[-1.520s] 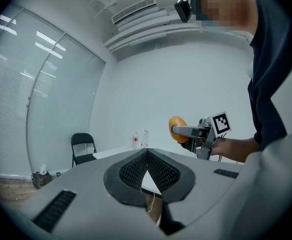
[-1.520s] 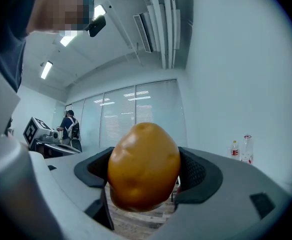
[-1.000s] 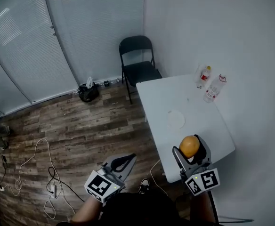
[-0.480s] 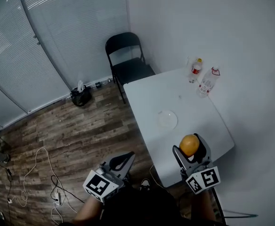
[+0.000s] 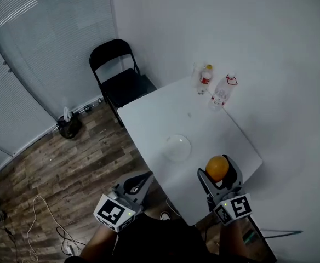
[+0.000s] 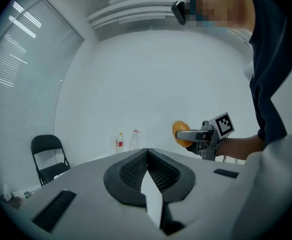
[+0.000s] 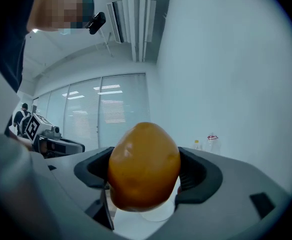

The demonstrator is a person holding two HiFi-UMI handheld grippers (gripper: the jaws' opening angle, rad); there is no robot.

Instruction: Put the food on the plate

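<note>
My right gripper is shut on an orange, egg-shaped piece of food, held above the near right part of the white table. In the right gripper view the food fills the space between the jaws. A white plate lies on the table ahead and to the left of that gripper. My left gripper hangs off the table's near left side, over the floor; its jaws meet with nothing between them. The food and the right gripper also show in the left gripper view.
Two plastic bottles stand at the table's far right by the white wall. A black folding chair stands beyond the table's far corner. A dark bag and cables lie on the wooden floor at left.
The head view has swung right and closer: table, plate, bottles and chair slid left in the picture. Both grippers keep their places, the right still shut on the food.
</note>
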